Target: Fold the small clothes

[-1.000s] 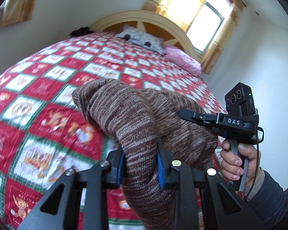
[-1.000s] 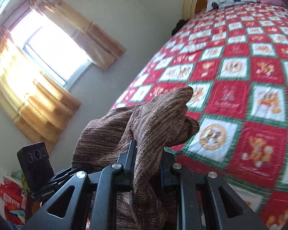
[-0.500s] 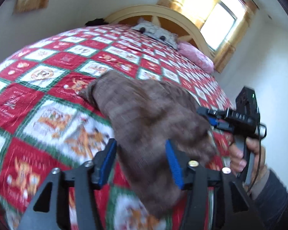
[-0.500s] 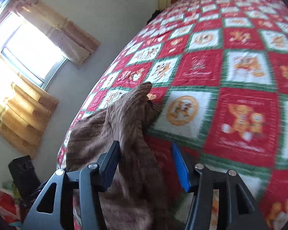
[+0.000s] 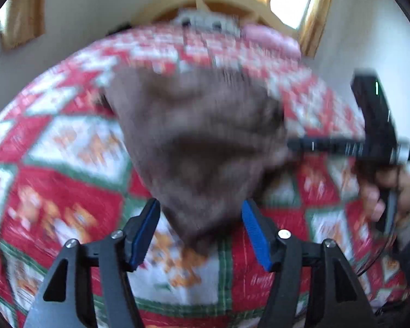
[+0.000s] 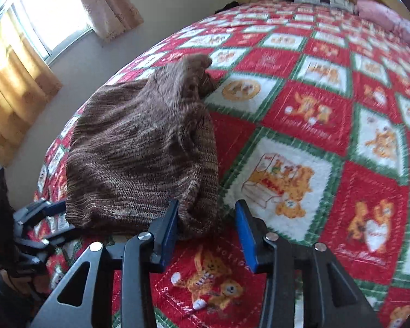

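On the patchwork bedspread [image 6: 300, 125] lies a folded brown knit sweater [image 6: 139, 147]. Left gripper [image 5: 201, 235] and right gripper [image 6: 205, 235] fingers stand apart, seemingly gripping nothing; the left view is blurred.

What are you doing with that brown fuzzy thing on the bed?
A person is folding a small brown knit garment on the bed's red teddy-bear blanket, using a gripper tool in each hand. Right now the garment lies in a folded heap on the blanket. The left gripper and the right gripper are both open at its near edge, and neither is holding it. The left view is blurry.
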`<state>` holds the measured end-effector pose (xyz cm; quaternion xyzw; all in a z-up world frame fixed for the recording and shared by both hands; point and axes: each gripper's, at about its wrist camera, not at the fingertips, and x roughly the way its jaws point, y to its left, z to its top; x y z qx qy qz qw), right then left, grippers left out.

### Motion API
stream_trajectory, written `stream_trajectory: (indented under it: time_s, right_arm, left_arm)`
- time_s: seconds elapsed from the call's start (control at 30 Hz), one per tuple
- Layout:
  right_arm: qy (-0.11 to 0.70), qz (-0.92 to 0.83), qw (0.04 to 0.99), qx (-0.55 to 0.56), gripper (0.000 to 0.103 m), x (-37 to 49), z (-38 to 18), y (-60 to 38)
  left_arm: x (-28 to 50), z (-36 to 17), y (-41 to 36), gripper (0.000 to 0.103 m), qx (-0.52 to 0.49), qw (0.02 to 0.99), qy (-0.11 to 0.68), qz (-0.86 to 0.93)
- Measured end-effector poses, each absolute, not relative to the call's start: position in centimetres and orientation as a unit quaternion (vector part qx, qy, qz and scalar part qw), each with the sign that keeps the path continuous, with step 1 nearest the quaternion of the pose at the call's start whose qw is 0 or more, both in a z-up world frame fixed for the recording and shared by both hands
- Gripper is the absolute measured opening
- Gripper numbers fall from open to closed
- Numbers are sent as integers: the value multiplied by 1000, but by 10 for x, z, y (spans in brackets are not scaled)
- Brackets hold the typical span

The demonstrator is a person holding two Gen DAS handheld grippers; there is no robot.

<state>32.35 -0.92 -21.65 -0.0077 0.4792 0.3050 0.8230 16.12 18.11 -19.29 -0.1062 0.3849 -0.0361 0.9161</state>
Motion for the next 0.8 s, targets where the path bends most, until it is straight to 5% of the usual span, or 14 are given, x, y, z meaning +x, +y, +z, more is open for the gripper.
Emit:
stream_trajectory:
  time_s: [0.13,0.23,0.47,0.8]
  right_arm:
    - [416,326,849,21,42,323,-182,-6]
    - [381,358,852,15,42,327,-168,22]
    - [431,337,835,-66,42,344,-204,88]
    - [367,356,855,-88,43,288,-188,84]
  left_arm:
    - [179,-152,212,86,-109,941,322,-13]
    - [216,-144,234,86,-108,946,305,5]
    - [284,-205,262,88,-72,901,419,88]
    - [201,-180,246,92,-146,926,344,57]
